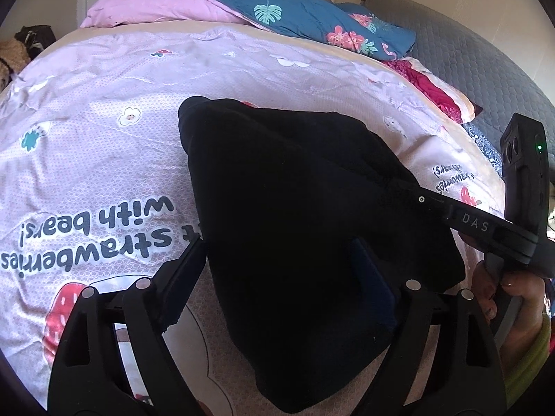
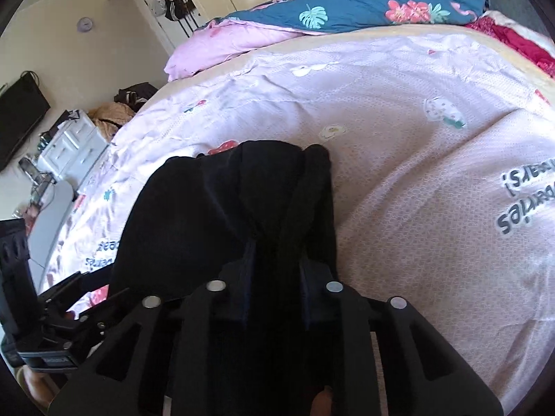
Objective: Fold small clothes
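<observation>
Right wrist: right gripper (image 2: 274,260) clamps black garment (image 2: 222,204); fingertips buried.

Black garment, gathered up

Small black garment (image 1: 295,208), bunched and creased, its 12 o'clock end draped on the bedding, its 6 o'clock end raised.

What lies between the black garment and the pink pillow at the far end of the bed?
Only bare pink printed bedsheet between the black garment and the pink pillow; the left wrist view shows it best.
</observation>
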